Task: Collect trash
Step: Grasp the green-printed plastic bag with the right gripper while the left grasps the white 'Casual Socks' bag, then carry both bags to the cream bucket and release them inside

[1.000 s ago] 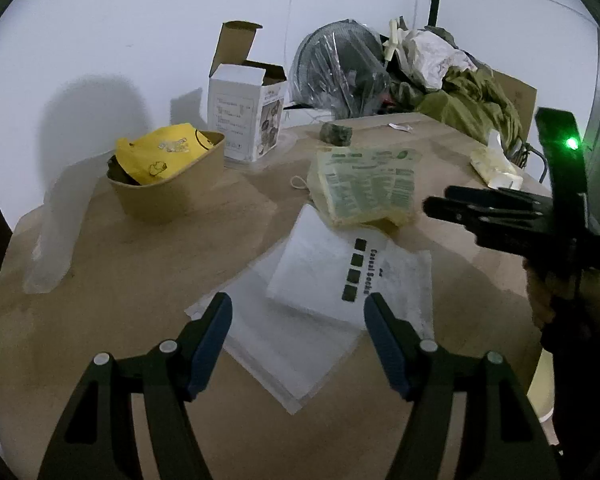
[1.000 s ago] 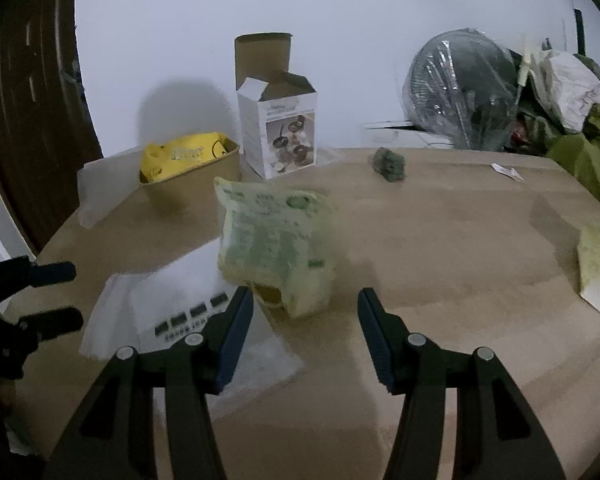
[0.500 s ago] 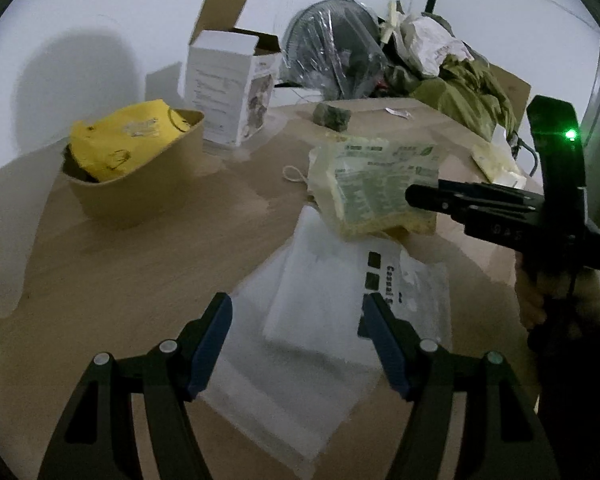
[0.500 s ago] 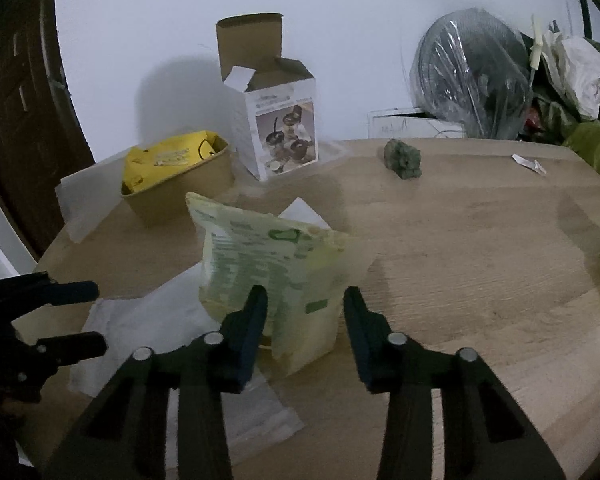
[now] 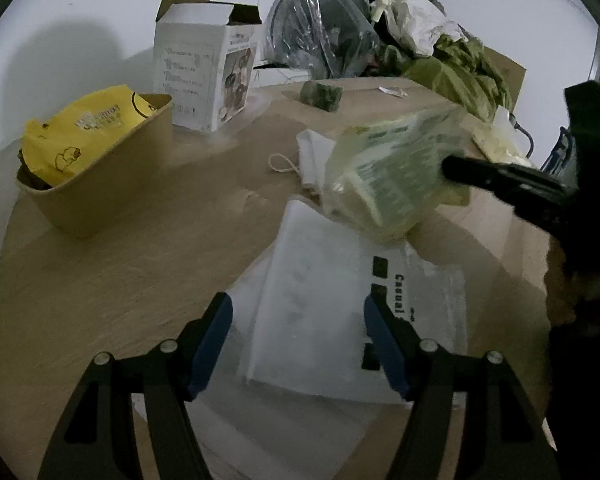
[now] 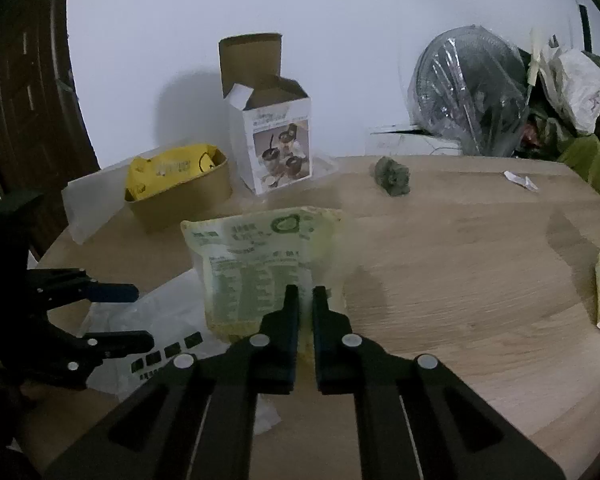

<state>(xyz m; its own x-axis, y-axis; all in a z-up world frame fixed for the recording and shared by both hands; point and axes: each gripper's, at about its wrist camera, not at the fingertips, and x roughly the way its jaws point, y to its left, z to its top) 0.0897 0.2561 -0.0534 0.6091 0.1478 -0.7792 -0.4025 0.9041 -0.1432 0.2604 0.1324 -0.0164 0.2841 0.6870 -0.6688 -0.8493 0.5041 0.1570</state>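
A pale green and yellow printed packet (image 6: 260, 256) stands tipped up over the wooden table (image 6: 460, 272). My right gripper (image 6: 306, 294) is shut on its near edge. The left wrist view shows the same packet (image 5: 392, 176), blurred, with the right gripper's black fingers (image 5: 500, 178) clamped on it from the right. A flat white plastic bag (image 5: 320, 280) with black print lies under it. My left gripper (image 5: 298, 312) hovers over that bag with its jaws closing; the bag lies below and between the blue pads, which do not press on it. In the right wrist view the left gripper (image 6: 128, 316) is at the left.
A brown paper bowl (image 5: 100, 200) holding a yellow wrapper (image 5: 80, 132) sits at the left. Behind it stands an open white carton (image 5: 204, 76). A crumpled green lump (image 5: 322, 96) and a paper scrap (image 5: 392, 91) lie further back, before a plastic-wrapped fan (image 5: 324, 36) and piled cloth (image 5: 460, 64).
My right gripper moved up to the packet and shut on its edge, tipping it up. My left gripper moved forward and down over the white bag, its jaws slightly narrower.
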